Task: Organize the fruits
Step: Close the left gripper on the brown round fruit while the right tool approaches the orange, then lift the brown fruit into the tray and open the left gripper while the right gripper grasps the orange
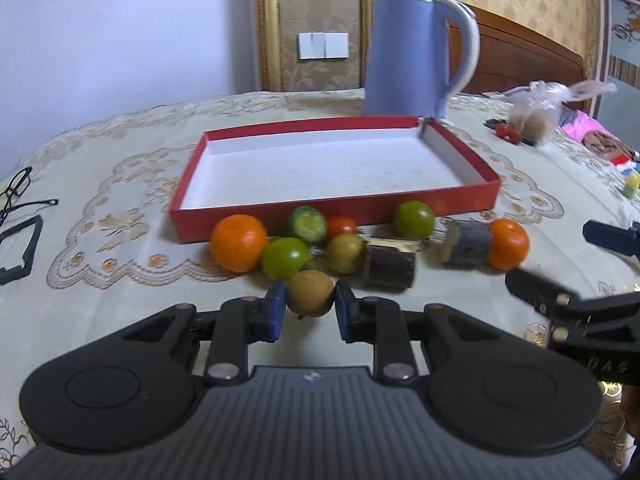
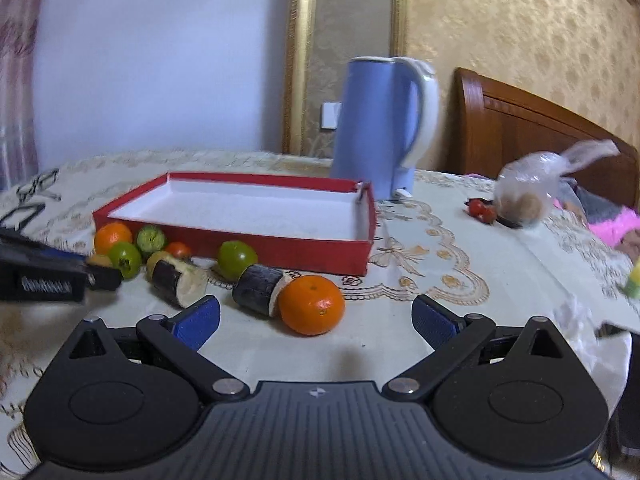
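My left gripper (image 1: 310, 300) is shut on a small round brown fruit (image 1: 310, 294), lifted slightly off the cloth; the same brown fruit (image 2: 99, 260) shows at the far left of the right wrist view. Just ahead lie two oranges (image 1: 239, 242) (image 1: 508, 243), green fruits (image 1: 286, 257) (image 1: 415, 219), a small tomato (image 1: 341, 227) and two dark sugarcane pieces (image 1: 390, 268) (image 1: 466, 242), all in front of an empty red box (image 1: 332, 208). My right gripper (image 2: 316, 306) stands open, with the right-hand orange (image 2: 312, 304) just beyond its fingertips and untouched.
A blue kettle (image 1: 404, 52) stands behind the box. A plastic bag (image 1: 536, 108) with brown fruit and two small tomatoes (image 1: 507, 132) sit at the back right. Glasses (image 1: 18, 188) lie at the left edge of the table. Pink cloth lies far right.
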A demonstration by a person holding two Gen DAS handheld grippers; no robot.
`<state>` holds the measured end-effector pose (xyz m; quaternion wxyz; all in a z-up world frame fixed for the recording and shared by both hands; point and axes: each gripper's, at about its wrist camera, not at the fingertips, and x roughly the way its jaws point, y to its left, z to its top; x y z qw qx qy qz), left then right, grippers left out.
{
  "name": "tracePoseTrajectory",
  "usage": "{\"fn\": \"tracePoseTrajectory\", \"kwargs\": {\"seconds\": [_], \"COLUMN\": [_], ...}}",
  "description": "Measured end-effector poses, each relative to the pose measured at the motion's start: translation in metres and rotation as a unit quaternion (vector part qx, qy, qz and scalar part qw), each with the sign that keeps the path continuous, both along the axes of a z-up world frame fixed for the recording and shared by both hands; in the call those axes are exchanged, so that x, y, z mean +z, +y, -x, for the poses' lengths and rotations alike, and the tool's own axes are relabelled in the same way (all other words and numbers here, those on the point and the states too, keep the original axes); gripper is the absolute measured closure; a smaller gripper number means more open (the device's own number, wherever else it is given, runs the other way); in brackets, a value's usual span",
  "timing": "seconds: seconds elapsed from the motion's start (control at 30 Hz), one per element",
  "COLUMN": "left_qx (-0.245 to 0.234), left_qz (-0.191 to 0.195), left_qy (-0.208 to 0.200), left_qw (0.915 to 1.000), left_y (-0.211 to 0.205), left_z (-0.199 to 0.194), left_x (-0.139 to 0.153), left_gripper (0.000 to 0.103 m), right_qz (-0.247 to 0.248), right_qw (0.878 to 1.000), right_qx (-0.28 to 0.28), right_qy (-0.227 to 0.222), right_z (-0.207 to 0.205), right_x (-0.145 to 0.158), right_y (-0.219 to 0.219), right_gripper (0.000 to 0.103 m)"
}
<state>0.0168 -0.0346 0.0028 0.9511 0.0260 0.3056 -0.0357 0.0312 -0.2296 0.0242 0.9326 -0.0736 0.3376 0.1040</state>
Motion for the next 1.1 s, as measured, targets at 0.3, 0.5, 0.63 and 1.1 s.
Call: {"fn": "tracePoseTrajectory", "kwargs": {"seconds": [0.3,0.5,0.63,1.1], "left_qx": [0.003,0.001,0.001,0.006], "left_qz": [0.000,0.001,0.000,0.005], "left_qy": [-0.004,-0.004,-0.004,-0.003], "left_qw": [1.0000,1.0000,1.0000,1.0000], "left_y": [0.005,0.004,0.005,0.011], "left_z": [0.001,0.000,-0.001,-0.002], "left_x": [0.001,0.002,0.002,0.003], "left_gripper": [0.079,0.079,0.079,0.079], "right_qz": [0.036,0.030,0.034,0.048], "right_qw": [0.998,0.997,0.996,0.995], "right_qx": [0.023,0.038,0.054,0.053], "right_qy": [0.047,0.064,0.070,0.069], "right_z": [-0.028,-0.037,-0.043,-0.042], "right_x": [-0.011,-0.015,-0.020,-0.021], "right_y": [-0.003,-0.005,0.003,0.010], "right_gripper": [0.043,0.043,0.044,0.060]}}
